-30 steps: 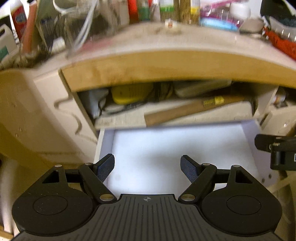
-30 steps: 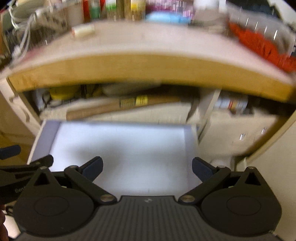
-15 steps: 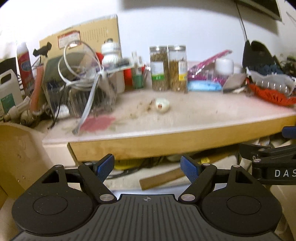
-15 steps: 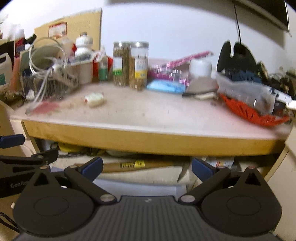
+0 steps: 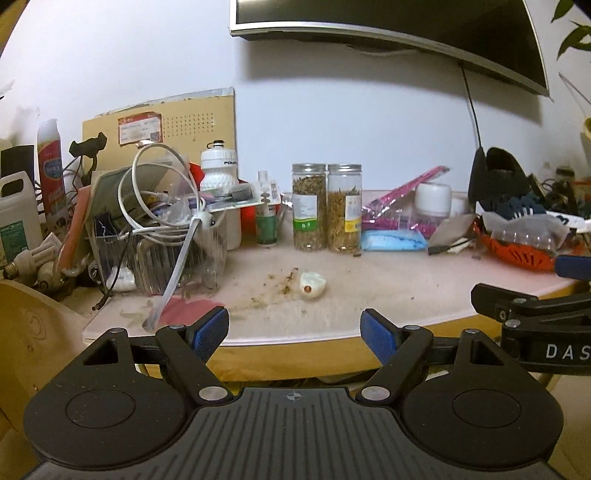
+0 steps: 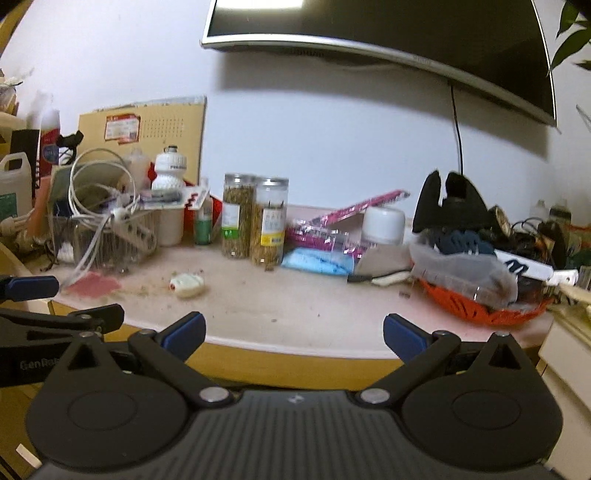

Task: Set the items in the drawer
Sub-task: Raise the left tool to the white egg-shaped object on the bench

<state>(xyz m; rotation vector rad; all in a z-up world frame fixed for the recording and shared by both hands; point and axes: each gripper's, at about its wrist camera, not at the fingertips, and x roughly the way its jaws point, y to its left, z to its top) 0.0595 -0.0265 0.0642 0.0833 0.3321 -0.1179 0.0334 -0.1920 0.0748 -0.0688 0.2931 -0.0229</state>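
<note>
Two handheld grippers face a cluttered worktop (image 5: 369, 295) against a pale wall. The left gripper (image 5: 294, 330) has its blue-padded fingers spread wide, holding nothing. The right gripper (image 6: 294, 334) is likewise released, with its jaws wide apart and empty. Each gripper's side shows at the edge of the other's view.

The drawer named in the task is not visible in either view. Only the worktop's wooden front edge shows, just beyond the fingertips.

In the left wrist view, a small white oval object (image 5: 313, 285) lies on the worktop at 12 o'clock from the gripper, among brown crumbs. Behind it, still near 12 o'clock, two clear jars of dried herbs (image 5: 327, 206) stand upright, touching each other. At 10 o'clock a clear plastic bin (image 5: 173, 254) holds a coiled white cable (image 5: 147, 192) and other clutter. A white sports bottle (image 5: 218, 166) stands behind it. At 1 o'clock lies a blue packet (image 5: 393, 240), with a white tub (image 5: 433, 199) behind it. At 2 o'clock sits an orange basket (image 5: 517, 251) holding a clear bag. A dark screen (image 5: 388, 14) hangs on the wall at 12 o'clock, high up.
</note>
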